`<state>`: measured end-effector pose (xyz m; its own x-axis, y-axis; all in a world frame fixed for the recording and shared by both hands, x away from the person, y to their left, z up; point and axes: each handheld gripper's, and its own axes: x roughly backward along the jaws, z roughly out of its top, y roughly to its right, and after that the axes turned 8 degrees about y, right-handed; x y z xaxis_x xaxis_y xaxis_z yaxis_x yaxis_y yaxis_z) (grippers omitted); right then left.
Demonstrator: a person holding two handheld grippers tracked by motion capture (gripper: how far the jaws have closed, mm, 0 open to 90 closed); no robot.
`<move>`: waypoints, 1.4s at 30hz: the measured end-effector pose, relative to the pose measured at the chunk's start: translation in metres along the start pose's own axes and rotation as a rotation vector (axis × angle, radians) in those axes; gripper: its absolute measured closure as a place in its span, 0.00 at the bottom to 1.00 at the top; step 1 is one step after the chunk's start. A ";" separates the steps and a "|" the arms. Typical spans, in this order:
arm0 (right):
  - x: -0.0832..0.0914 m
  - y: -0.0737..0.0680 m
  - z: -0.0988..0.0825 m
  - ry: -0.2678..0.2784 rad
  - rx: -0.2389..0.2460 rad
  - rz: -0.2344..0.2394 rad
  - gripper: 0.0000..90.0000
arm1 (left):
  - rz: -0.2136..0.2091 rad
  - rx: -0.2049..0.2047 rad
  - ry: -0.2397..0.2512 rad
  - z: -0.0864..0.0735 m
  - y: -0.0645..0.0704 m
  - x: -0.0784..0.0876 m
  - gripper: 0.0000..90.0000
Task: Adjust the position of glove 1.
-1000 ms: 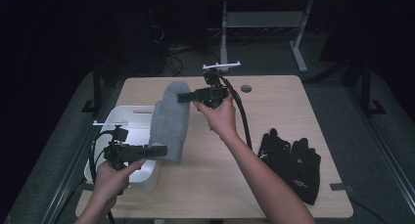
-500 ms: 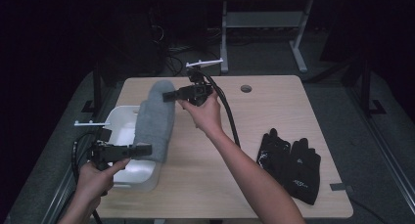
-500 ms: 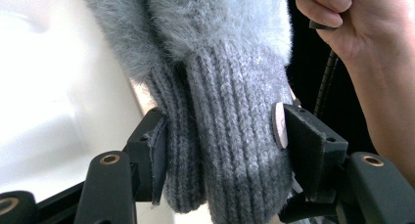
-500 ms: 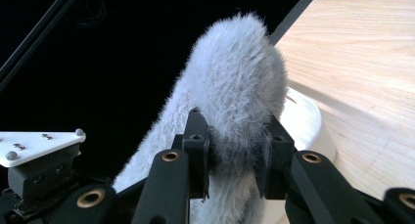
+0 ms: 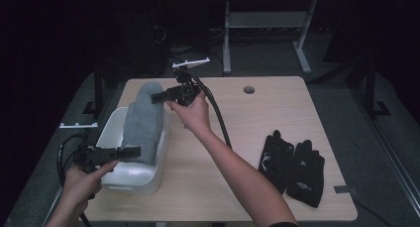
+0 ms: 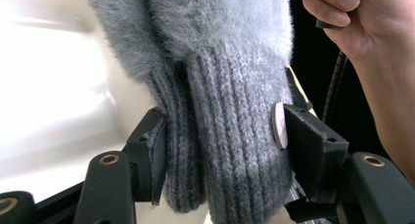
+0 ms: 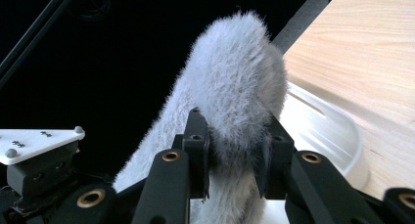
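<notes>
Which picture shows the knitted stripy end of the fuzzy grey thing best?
The left gripper view: the grey fuzzy item's ribbed cuff sits close up, clamped between the left gripper jaws. The high view shows the whole item over the white tub, cuff tiny. The right gripper view shows its fluffy end.

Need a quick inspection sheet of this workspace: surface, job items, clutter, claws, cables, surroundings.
Surface: light wooden table with a round hole near the far edge.
Job's things: grey fuzzy knit item stretched over a white bin at the table's left.
Clutter: pair of black gloves lying flat, right of centre.
Claws: left claw shut on the ribbed cuff; right claw shut on the fuzzy end.
Cables: black cable trails from the right claw across the table.
Surroundings: dark room, white desk frame behind.
</notes>
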<state>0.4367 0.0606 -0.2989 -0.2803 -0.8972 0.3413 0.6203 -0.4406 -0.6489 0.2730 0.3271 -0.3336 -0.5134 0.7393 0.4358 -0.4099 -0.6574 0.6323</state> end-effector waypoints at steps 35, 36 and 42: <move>-0.060 0.010 -0.018 -0.070 -0.031 0.008 0.79 | 0.068 0.062 -0.034 -0.017 -0.048 0.013 0.42; -0.060 0.010 -0.018 -0.070 -0.031 0.008 0.79 | 0.068 0.062 -0.034 -0.017 -0.048 0.013 0.42; -0.070 0.015 -0.027 -0.094 -0.035 -0.006 0.79 | 0.077 0.081 -0.061 -0.024 -0.058 0.012 0.42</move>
<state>0.4464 0.1160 -0.3507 -0.2126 -0.8886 0.4065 0.5925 -0.4480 -0.6695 0.2727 0.3705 -0.3802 -0.4932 0.6962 0.5215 -0.3079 -0.7005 0.6439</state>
